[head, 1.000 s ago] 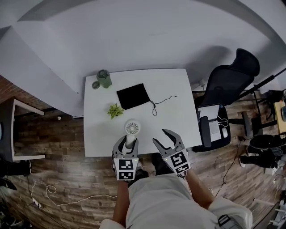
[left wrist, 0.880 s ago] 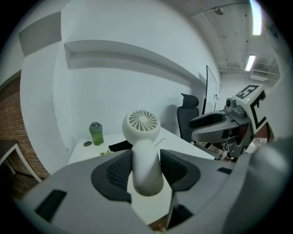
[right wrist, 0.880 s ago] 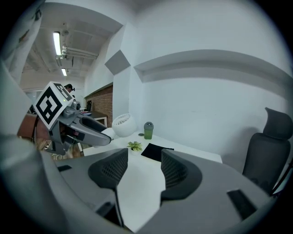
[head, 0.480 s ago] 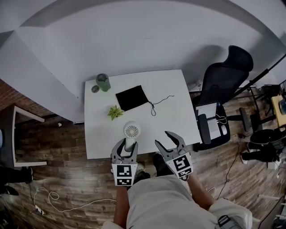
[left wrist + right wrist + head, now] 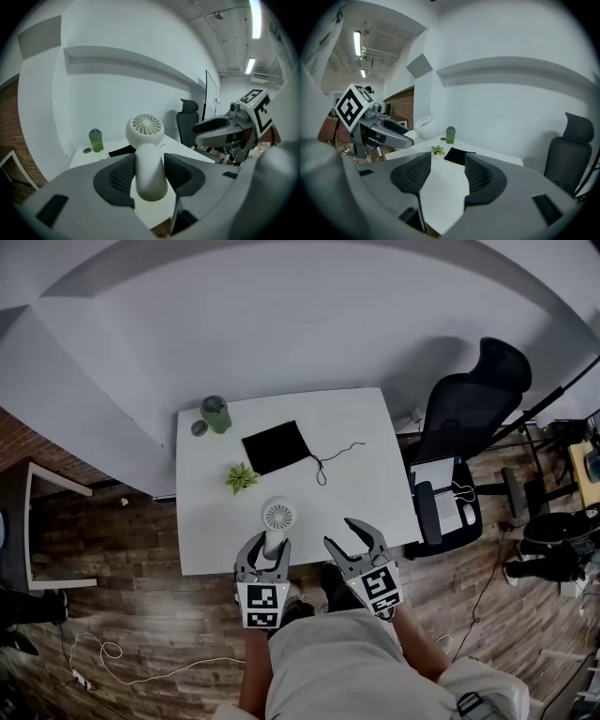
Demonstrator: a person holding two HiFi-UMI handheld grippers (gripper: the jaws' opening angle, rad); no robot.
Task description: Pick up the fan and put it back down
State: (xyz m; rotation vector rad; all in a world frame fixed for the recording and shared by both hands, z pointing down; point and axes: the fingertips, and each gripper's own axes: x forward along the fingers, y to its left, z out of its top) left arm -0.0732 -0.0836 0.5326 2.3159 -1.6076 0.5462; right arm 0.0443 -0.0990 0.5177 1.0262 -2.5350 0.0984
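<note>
A white hand-held fan (image 5: 278,515) stands upright near the front edge of the white table (image 5: 366,427), its round grille head up. My left gripper (image 5: 267,542) is shut on the fan's handle (image 5: 149,176), with both dark pads against its sides. I cannot tell whether the handle's lower end touches the table. My right gripper (image 5: 342,532) hangs open over the front edge to the right of the fan, with nothing between its pads (image 5: 478,176). The fan (image 5: 425,127) and the left gripper (image 5: 389,129) also show in the right gripper view.
On the table are a green bottle (image 5: 217,412) with its lid (image 5: 199,427) beside it, a black pouch (image 5: 276,446) with a cord (image 5: 337,454), and a small plant (image 5: 241,474). A black office chair (image 5: 469,418) stands at the right, a side table (image 5: 28,512) at the left.
The head view has shifted slightly. The fan and both grippers keep their places relative to the table.
</note>
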